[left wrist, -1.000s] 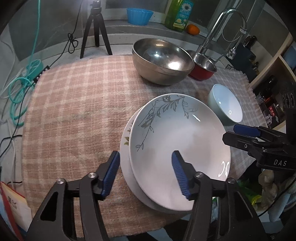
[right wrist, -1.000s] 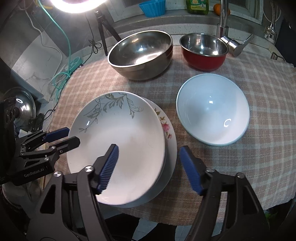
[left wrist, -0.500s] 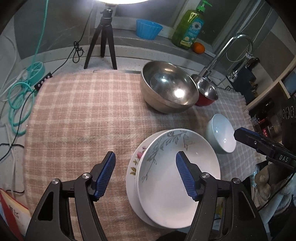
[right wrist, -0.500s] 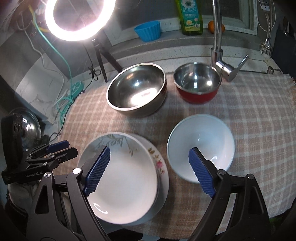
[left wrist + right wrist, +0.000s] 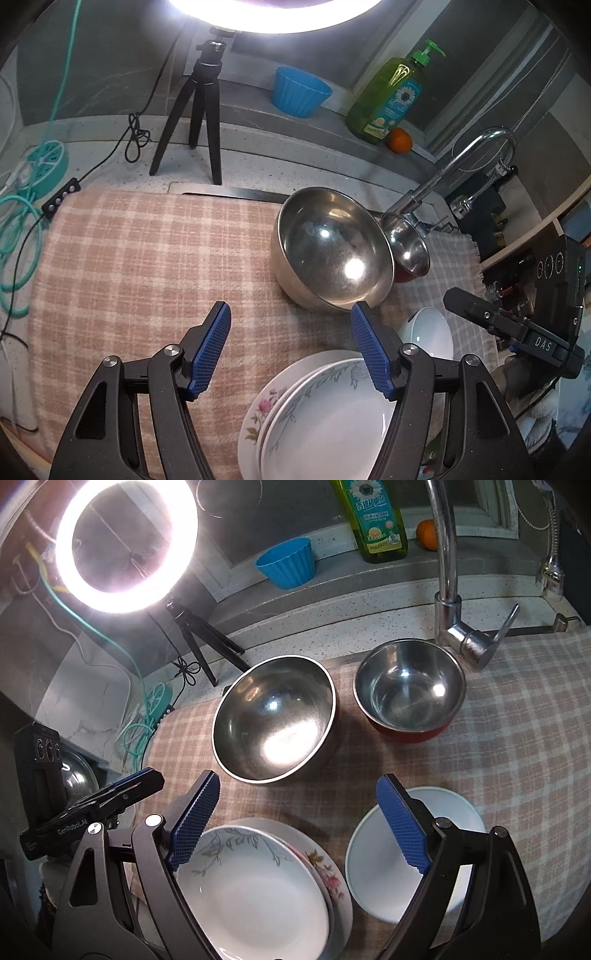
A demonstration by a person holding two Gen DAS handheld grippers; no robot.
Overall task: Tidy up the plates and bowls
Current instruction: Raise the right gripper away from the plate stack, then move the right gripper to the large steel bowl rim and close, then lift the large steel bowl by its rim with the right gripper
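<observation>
A white plate with a grey leaf print (image 5: 325, 428) (image 5: 255, 890) lies stacked on a floral plate (image 5: 258, 413) (image 5: 328, 871) at the near edge of the checked cloth. A white bowl (image 5: 430, 332) (image 5: 413, 856) sits to their right. A large steel bowl (image 5: 332, 254) (image 5: 275, 716) and a smaller red-sided steel bowl (image 5: 410, 251) (image 5: 410, 686) stand behind. My left gripper (image 5: 291, 347) is open and empty, raised above the cloth left of the plates. My right gripper (image 5: 299, 823) is open and empty above the plates and the white bowl.
A ring light on a black tripod (image 5: 199, 110) (image 5: 195, 635), a blue cup (image 5: 301, 92) (image 5: 288, 563), a green soap bottle (image 5: 388, 99), an orange (image 5: 399, 140) and a tap (image 5: 448, 572) stand behind the cloth (image 5: 129, 258). Teal cables (image 5: 18, 221) lie at left.
Both grippers have lifted and pulled back from the stacked plates, so the plates now sit lower and smaller in view. Both stay open and empty.
</observation>
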